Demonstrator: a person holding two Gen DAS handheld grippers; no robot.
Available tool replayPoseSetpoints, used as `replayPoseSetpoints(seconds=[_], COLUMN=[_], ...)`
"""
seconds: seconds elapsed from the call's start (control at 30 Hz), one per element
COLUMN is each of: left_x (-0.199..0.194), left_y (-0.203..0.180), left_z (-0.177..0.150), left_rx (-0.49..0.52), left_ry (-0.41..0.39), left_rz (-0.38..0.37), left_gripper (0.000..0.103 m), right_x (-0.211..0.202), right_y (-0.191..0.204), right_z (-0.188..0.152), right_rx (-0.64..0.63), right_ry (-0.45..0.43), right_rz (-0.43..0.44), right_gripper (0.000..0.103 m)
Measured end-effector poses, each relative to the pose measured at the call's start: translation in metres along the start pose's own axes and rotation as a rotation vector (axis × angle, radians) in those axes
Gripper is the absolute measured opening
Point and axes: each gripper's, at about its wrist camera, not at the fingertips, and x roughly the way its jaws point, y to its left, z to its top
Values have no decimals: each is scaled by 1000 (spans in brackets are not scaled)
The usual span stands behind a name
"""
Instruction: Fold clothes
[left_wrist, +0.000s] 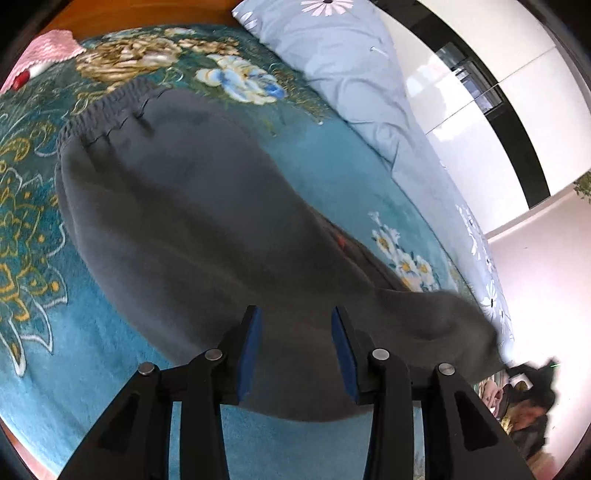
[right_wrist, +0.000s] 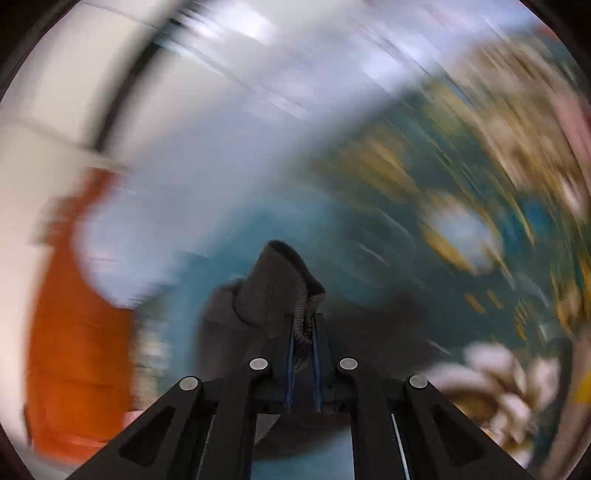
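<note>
- Grey sweatpants (left_wrist: 192, 206) lie spread on a teal floral blanket (left_wrist: 33, 332), elastic waistband (left_wrist: 99, 107) at the far end.
- Left gripper (left_wrist: 297, 314) hovers over the near fabric, jaws wide apart, holding nothing.
- Right gripper (right_wrist: 303, 325) is clamped on a ribbed cuff (right_wrist: 280, 288) of the sweatpants; its view is heavily blurred.
- No readable writing shows.
- Pale blue floral quilt (left_wrist: 332, 55) lies beside the blanket.
</note>
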Motion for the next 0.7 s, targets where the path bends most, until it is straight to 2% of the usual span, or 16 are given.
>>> replayPoseSetpoints(seconds=[0.2, 0.33, 0.4, 0.47, 0.5, 0.6, 0.63, 0.7], left_x=[4, 7, 9, 9, 7, -2, -6, -13], left_y=[-5, -6, -4, -3, -2, 3, 6, 12], left_z=[1, 0, 0, 0, 0, 3, 5, 7], left_rx=[22, 29, 15, 8, 11, 13, 3, -10], left_ry=[-1, 4, 9, 10, 6, -20, -30, -57], left_rz=[26, 26, 26, 20, 17, 6, -6, -16], left_gripper=[40, 40, 41, 41, 41, 41, 41, 41], right_x=[-2, -41, -34, -15, -15, -28, -35, -46], right_y=[-7, 10, 9, 6, 8, 22, 28, 48], right_z=[2, 11, 13, 8, 5, 3, 4, 4], right_rx=[-20, -82, -90, -105, -124, -159, -161, -206], right_ry=[-19, -129, -101, -23, -19, -77, -102, -147], right_rz=[-11, 66, 1, -106, -120, -159, -178, -196], right_gripper=[9, 9, 9, 9, 11, 15, 24, 33])
